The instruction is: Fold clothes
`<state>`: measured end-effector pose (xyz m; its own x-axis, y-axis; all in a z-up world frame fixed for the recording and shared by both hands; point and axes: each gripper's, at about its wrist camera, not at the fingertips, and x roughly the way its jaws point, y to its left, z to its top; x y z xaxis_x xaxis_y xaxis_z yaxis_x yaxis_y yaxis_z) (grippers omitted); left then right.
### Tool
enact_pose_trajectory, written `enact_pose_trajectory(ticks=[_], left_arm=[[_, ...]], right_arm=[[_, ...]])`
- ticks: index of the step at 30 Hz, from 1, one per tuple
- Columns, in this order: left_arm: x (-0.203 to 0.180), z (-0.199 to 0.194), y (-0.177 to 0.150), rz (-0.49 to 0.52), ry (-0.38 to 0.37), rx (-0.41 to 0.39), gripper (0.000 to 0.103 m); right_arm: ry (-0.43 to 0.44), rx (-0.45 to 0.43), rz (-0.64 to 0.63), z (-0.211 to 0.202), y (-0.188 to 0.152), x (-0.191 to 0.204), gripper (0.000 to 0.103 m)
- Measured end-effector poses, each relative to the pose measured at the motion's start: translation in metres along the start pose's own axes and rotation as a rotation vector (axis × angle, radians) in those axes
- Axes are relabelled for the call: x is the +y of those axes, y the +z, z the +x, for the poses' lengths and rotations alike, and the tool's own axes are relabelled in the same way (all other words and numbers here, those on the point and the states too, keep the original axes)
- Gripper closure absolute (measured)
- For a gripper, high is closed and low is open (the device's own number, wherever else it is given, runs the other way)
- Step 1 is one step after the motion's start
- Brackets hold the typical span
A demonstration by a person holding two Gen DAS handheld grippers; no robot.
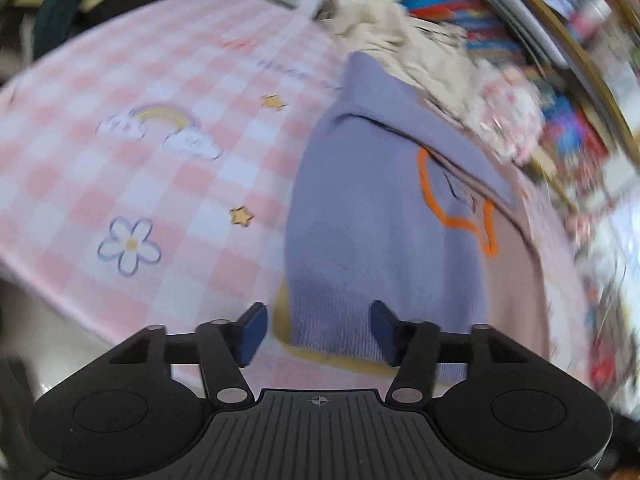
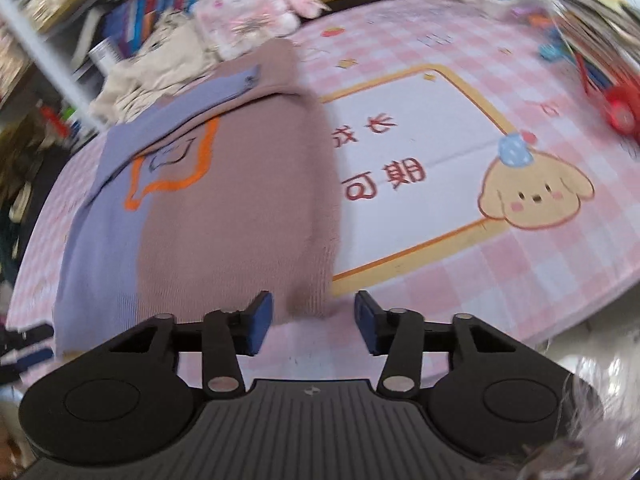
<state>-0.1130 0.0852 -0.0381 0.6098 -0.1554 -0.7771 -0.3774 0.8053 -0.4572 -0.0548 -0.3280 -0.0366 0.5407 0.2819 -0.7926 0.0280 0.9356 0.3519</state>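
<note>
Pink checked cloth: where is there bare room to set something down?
Free: the patch around the rainbow print, left of the sweater, and the framed puppy panel right of it. Crowded: the far edge, with beige clothes and a plush toy.

Red Chinese characters stand upside down in the yellow-framed white panel (image 2: 408, 168) of the pink checked cloth (image 2: 500, 280); "可" looks legible (the others too blurred to be sure). Nothing else readable.
</note>
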Motion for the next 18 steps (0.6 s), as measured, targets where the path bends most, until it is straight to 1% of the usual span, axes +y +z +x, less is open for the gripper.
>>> enact_pose_trajectory(ticks=[1,2,3,4,5,7,8,9,10,11,12,13,15,17,18], left_arm=[[0.002,0.002,0.001,-0.013,0.005,0.0,0.059],[0.001,0.004,0.002,-0.009,0.016,-0.006,0.061],[0.001,0.006,0.002,-0.001,0.028,-0.013,0.066],[-0.001,0.008,0.002,0.014,0.04,-0.022,0.067],[-0.004,0.009,0.002,0.028,0.054,-0.03,0.067],[-0.011,0.013,0.003,0.067,0.093,-0.042,0.076],[-0.016,0.015,0.003,0.099,0.114,-0.044,0.078],[-0.022,0.018,0.004,0.134,0.137,-0.043,0.081],[-0.028,0.02,0.004,0.177,0.165,-0.037,0.092],[-0.034,0.021,0.003,0.207,0.184,-0.037,0.097],[-0.038,0.019,0.003,0.21,0.185,-0.048,0.098],[-0.04,0.014,0.002,0.214,0.175,-0.067,0.099],[-0.043,-0.003,0.0,0.227,0.117,-0.129,0.099],[-0.047,-0.009,-0.001,0.252,0.081,-0.153,0.098],[-0.047,-0.006,0.0,0.252,0.084,-0.146,0.098]], right_arm=[[-0.005,0.002,0.011,0.001,0.001,0.0,0.071],[-0.012,0.005,0.017,0.003,0.003,0.0,0.074],[-0.021,0.004,0.011,0.004,0.003,0.001,0.077],[-0.032,0.0,0.0,0.006,0.004,0.003,0.078],[-0.044,-0.003,-0.034,0.007,0.004,0.007,0.08],[-0.07,-0.006,-0.121,0.011,0.004,0.016,0.087],[-0.083,-0.007,-0.164,0.013,0.004,0.021,0.091],[-0.094,-0.015,-0.209,0.014,0.003,0.026,0.095],[-0.105,-0.024,-0.253,0.015,0.001,0.03,0.097],[-0.112,-0.041,-0.28,0.013,0.0,0.034,0.097],[-0.117,-0.06,-0.298,0.011,0.0,0.036,0.097],[-0.107,-0.079,-0.298,0.007,0.0,0.038,0.097],[-0.032,-0.12,-0.253,-0.005,0.004,0.038,0.097],[0.031,-0.124,-0.198,-0.009,0.008,0.035,0.097],[0.062,-0.123,-0.17,-0.011,0.011,0.034,0.097]])
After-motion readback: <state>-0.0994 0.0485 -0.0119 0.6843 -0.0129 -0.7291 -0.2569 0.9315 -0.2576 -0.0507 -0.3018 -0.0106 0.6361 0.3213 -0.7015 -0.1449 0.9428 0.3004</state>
